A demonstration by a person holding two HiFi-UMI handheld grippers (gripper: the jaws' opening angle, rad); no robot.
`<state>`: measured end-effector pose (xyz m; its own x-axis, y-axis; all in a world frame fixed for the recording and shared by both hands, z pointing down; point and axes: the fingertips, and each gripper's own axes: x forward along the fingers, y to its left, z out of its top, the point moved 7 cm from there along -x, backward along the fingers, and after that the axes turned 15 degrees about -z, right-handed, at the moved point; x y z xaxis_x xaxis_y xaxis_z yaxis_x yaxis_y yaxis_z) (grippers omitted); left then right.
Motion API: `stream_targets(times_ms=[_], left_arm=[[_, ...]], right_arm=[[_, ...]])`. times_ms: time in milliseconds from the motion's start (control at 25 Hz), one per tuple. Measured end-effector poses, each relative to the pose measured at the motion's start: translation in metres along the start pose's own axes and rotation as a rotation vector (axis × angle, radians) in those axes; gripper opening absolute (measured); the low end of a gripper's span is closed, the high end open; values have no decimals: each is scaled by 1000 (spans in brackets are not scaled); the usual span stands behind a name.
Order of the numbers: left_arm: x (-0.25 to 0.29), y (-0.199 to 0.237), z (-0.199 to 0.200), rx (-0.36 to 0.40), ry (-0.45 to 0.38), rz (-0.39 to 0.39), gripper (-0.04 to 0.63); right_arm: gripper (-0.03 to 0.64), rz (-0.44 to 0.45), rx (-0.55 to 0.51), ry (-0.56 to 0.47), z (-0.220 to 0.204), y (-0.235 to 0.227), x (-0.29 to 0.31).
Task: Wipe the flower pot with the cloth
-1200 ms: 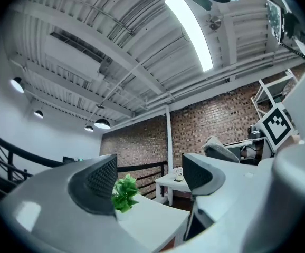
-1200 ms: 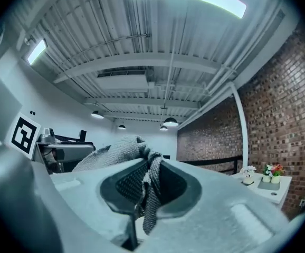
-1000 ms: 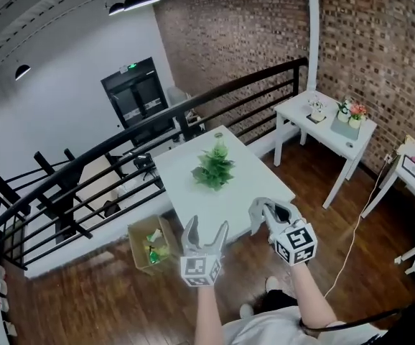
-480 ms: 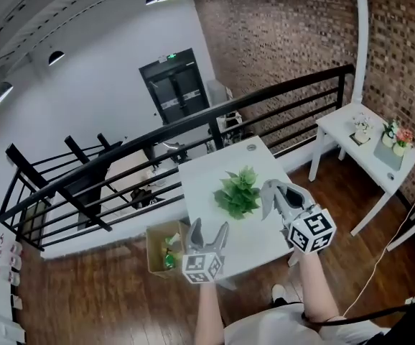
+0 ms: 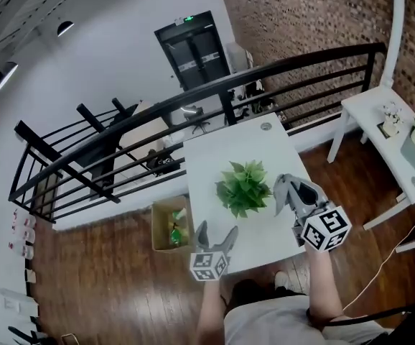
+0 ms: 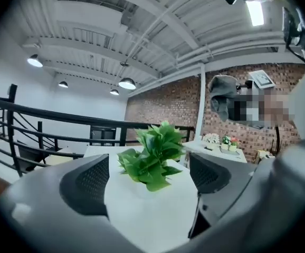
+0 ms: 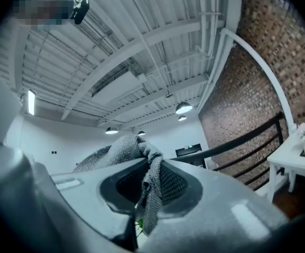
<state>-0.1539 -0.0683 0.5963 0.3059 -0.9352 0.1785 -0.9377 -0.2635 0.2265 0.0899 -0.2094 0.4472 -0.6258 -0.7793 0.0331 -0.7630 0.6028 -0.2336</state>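
left tool (image 5: pixel 216 233): grey, marker-printed cube (image 5: pixel 209 266) | right tool (image 5: pixel 294 192): grey, matching cube (image 5: pixel 323 228) | shirt (image 5: pixel 265 326): white

I'm on a loft-style office mezzanine: brick wall (image 5: pixel 315 13), black railing (image 5: pixel 193 100), white tables (image 5: pixel 209 165), wooden floor (image 5: pixel 107 286), pendant lamps (image 6: pixel 127 83)

Bright even light from ceiling lamps (image 6: pixel 127 83); strong fisheye warp at edges
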Motion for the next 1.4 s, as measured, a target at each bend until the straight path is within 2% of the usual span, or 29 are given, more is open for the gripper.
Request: stream_targets(times_ms=[200,280,440,520,760,920,1000,1120,1320,1360,1400], left_arm=[[28,11,-67,27,141,-83,502],[42,13,-92,27,192,-113,549],[60,24,-126,-54,219,-123,630],[72,33,-134,-70,223,-117,630],[122,60,-121,-42,187,-147,630],[155,80,-120,-9,189,-179,630],[166,81,-120,9,199,-204,630],[176,80,-109,6,181,-200,630],[187,76,-112,25,255,-231,630],[188,77,-114,23,262,-237,621],[188,79,-115,19,265,-243,563]], right_arm=[[18,-29,53,44,-28,-14,23],[18,-64,85,35,-26,-22,26],[18,-144,79,62,-32,-31,18],[18,-184,66,71,-34,-35,12],[18,-277,24,86,-30,-39,-9],[18,-306,19,105,-33,-36,-18],[18,-323,18,114,-34,-35,-23],[18,-352,28,118,-32,-37,-30],[18,-364,41,111,-31,-32,-33],[18,-360,39,109,-32,-29,-32],[18,-357,37,107,-33,-26,-32]])
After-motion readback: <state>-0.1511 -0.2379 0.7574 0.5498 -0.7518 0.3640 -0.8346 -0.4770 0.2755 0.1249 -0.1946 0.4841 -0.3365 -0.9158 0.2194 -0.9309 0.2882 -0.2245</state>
